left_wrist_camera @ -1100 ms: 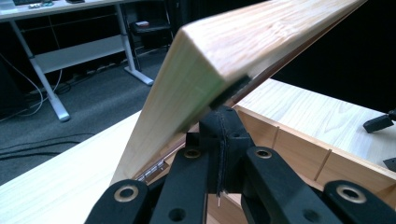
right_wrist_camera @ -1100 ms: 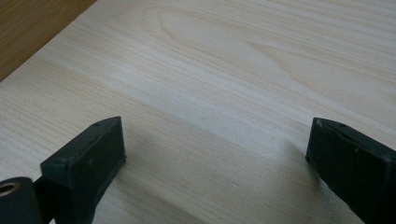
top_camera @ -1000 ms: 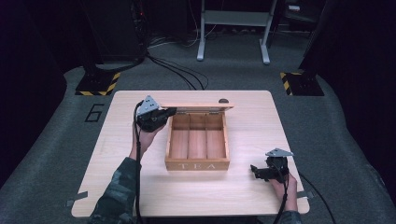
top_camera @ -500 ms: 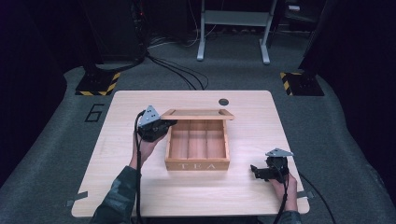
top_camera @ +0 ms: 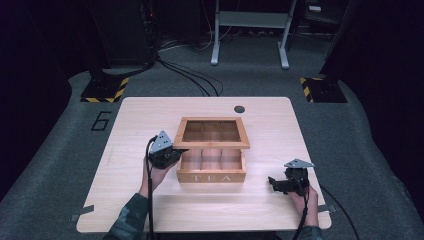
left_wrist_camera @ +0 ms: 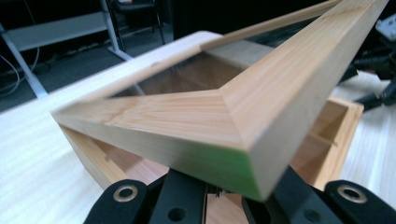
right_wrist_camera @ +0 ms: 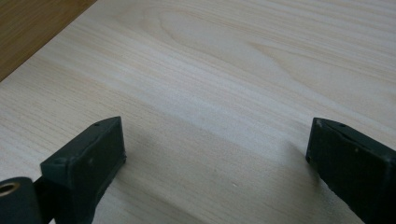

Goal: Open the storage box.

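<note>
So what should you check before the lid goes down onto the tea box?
1. Left gripper has the lid by its corner: ok.
2. Lid partly lowered, front edge raised above the box: ok.
3. Right gripper open, resting on the table away from the box: ok.
4. Nothing sticking up in the compartments that show: ok.
5. How firm the grip is: cannot tell.

A light wooden tea box (top_camera: 211, 170) sits near the middle of the table (top_camera: 150, 107), "TEA" lettered on its near front wall, its inside split into compartments. Its hinged lid (top_camera: 212, 132), a wooden frame around a clear pane, is tilted partway up, its front left corner (left_wrist_camera: 243, 154) raised over the box
</note>
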Tool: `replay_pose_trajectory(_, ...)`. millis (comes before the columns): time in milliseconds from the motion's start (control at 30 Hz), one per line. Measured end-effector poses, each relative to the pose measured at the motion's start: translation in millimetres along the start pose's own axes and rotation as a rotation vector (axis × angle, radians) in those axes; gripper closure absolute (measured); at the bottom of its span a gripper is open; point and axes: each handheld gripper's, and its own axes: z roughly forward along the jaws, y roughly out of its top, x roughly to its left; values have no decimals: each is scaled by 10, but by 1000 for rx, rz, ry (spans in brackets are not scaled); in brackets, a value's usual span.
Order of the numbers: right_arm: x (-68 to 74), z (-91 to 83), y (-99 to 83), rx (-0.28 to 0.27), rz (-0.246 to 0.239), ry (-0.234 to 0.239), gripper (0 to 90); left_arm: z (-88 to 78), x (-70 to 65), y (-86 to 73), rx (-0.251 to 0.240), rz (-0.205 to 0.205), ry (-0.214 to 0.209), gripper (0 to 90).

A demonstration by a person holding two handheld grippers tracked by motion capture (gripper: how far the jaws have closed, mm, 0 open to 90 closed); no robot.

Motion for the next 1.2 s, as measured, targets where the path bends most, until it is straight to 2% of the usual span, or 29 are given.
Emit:
replay_pose_trajectory(233,0,0,0,0,0,0,41,33,-42,-304,54,-36,2,879)
replay_pose_trajectory(333,0,-1,0,1,0,0,41,23,-48,-378,67,-43,-1,878)
replay_pose_trajectory(367,2,0,1,-1,3,-1,41,20,-53,-393,66,-54,-2,877)
replay_pose_trajectory(467,0,0,0,0,1,0,41,-8,-57,-429,69,-56,-2,871)
replay_pose_trajectory(767,1,0,0,-1,0,-2,41,-114,-145,-482,68,-43,-26,841)
replay_pose_trajectory(900,0,0,1,1,1,0,41,-208,-163,-504,53,-47,-14,834)
replay_pose_trajectory(1200,2,1,2,-1,4,-1,40,-433,-182,-572,52,-49,4,814)
